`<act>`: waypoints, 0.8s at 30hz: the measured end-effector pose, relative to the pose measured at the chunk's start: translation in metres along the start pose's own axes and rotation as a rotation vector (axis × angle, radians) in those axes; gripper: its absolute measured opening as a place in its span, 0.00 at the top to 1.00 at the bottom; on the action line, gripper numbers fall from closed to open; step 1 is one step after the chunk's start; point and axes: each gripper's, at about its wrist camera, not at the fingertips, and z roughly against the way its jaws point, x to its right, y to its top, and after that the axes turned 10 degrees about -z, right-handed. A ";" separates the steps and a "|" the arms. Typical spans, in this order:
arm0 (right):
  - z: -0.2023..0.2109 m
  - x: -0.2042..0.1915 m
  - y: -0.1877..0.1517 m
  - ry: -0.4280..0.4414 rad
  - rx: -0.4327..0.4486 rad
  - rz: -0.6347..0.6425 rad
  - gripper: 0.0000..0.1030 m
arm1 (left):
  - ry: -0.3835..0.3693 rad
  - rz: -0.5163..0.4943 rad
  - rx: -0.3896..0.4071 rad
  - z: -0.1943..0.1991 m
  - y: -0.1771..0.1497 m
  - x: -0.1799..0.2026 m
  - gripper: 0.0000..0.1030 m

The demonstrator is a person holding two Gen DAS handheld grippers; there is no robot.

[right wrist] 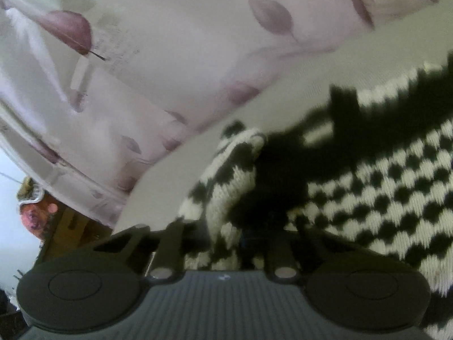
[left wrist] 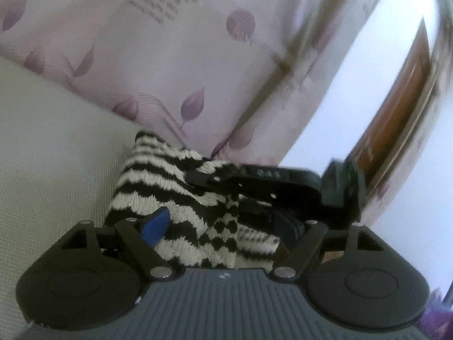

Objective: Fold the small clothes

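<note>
A black-and-white knitted garment [left wrist: 158, 175] lies bunched on a cream surface [left wrist: 51, 141]. My left gripper [left wrist: 220, 221] stands open around its near end, the blue pad [left wrist: 155, 223] lying at the knit's left side; I cannot tell whether it touches the wool. Beyond it, my right gripper [left wrist: 203, 180] reaches in from the right, its black fingers shut on a fold of the knit. In the right wrist view the garment [right wrist: 382, 187] fills the right half. There the right gripper [right wrist: 263, 175] is a dark blur with wool bunched around it.
Pale bedding printed with purple leaves [left wrist: 141, 56] rises behind the garment and also fills the upper left of the right wrist view [right wrist: 170, 56]. A white wall and a brown wooden door frame [left wrist: 396, 113] stand at the right. Bare cream surface lies left of the garment.
</note>
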 end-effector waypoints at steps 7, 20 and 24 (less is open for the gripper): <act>0.054 -0.007 0.045 0.073 0.086 0.062 0.84 | 0.054 -0.010 0.038 0.009 0.032 0.008 0.06; 0.141 0.106 0.107 -0.121 0.130 -0.015 0.84 | -0.031 -0.093 -0.075 -0.077 0.009 0.060 0.05; 0.146 0.114 0.109 -0.091 0.134 -0.008 0.84 | -0.038 -0.138 -0.068 -0.089 0.005 0.073 0.05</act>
